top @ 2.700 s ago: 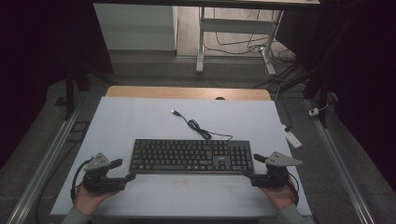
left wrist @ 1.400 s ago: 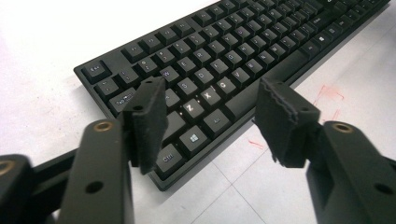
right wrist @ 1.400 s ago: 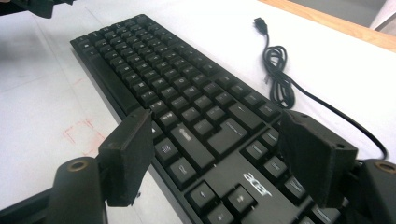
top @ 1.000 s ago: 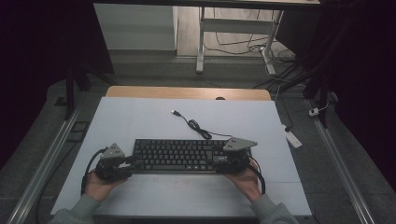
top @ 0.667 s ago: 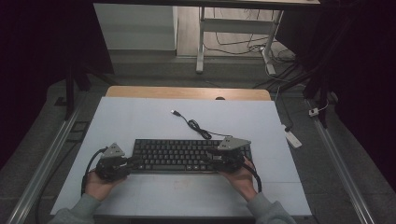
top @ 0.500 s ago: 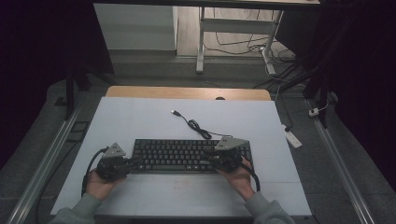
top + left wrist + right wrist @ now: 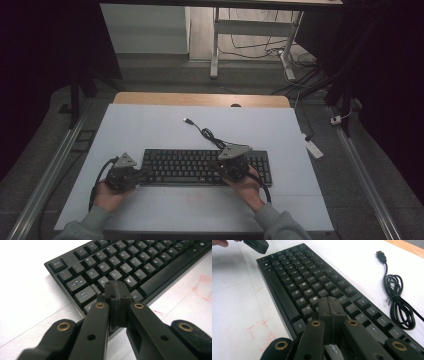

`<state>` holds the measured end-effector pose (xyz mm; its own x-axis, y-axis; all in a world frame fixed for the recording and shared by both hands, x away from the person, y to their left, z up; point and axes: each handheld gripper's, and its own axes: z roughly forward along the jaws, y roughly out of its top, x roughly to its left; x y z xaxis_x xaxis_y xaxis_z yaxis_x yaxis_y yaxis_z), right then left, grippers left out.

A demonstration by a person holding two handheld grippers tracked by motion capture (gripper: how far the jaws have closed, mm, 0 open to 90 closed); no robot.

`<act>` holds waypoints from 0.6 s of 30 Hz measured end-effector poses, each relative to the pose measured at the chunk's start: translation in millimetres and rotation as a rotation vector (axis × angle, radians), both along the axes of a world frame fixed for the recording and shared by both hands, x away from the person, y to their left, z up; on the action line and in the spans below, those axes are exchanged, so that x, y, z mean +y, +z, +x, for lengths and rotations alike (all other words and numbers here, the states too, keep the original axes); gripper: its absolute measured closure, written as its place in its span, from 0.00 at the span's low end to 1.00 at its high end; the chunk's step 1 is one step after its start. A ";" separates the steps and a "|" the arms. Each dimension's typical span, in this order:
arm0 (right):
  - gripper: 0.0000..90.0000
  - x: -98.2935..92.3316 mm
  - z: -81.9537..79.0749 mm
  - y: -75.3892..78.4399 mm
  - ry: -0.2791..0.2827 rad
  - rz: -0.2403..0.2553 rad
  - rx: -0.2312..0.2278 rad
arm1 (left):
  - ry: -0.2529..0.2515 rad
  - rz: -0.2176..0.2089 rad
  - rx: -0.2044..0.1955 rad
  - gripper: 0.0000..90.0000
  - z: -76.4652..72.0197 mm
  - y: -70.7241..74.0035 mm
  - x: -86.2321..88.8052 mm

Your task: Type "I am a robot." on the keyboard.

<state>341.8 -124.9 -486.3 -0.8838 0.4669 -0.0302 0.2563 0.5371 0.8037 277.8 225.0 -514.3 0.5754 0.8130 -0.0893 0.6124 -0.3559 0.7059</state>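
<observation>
A black keyboard (image 7: 200,165) lies flat on the white table top, and its cable (image 7: 207,134) coils behind it to a loose USB plug (image 7: 188,121). My left gripper (image 7: 144,173) is at the keyboard's left end. In the left gripper view, the left gripper (image 7: 117,287) has just closed and is shut with nothing between its jaws, above the keyboard (image 7: 140,260) around A and S. My right gripper (image 7: 226,172) is over the right part of the main keys. The right gripper (image 7: 331,303) has also just closed empty above the keyboard (image 7: 294,272). Whether either tip touches a key is unclear.
The white table top (image 7: 150,125) has a wooden strip (image 7: 200,99) along its far edge and faint red marks (image 7: 192,197) near the front. Metal rails run down both sides. A white box (image 7: 314,148) lies on the floor at the right, and the coiled cable (image 7: 398,302) lies beside the keyboard.
Both grippers came in from beyond the keyboard's ends. Over the last second the right gripper slid left along the keys, while the left one stayed at the left end.
</observation>
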 end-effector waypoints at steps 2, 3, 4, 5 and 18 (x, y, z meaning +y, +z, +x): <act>1.00 3.5 1.4 -0.8 -0.002 0.001 0.002 | 0.005 0.009 -0.003 0.98 1.0 -1.3 -0.6; 1.00 5.2 2.5 -1.1 0.000 -0.005 0.001 | 0.007 0.014 -0.005 0.98 1.6 -1.9 -1.1; 1.00 7.7 3.3 -1.7 0.001 -0.007 0.006 | 0.007 0.017 -0.006 0.98 2.1 -2.3 -1.1; 1.00 9.7 4.2 -2.5 0.003 -0.009 0.006 | 0.008 0.021 -0.008 0.98 2.5 -2.8 -1.3; 1.00 28.1 14.3 -11.2 -0.002 -0.032 0.026 | 0.009 0.042 0.000 0.98 6.3 -7.2 -1.9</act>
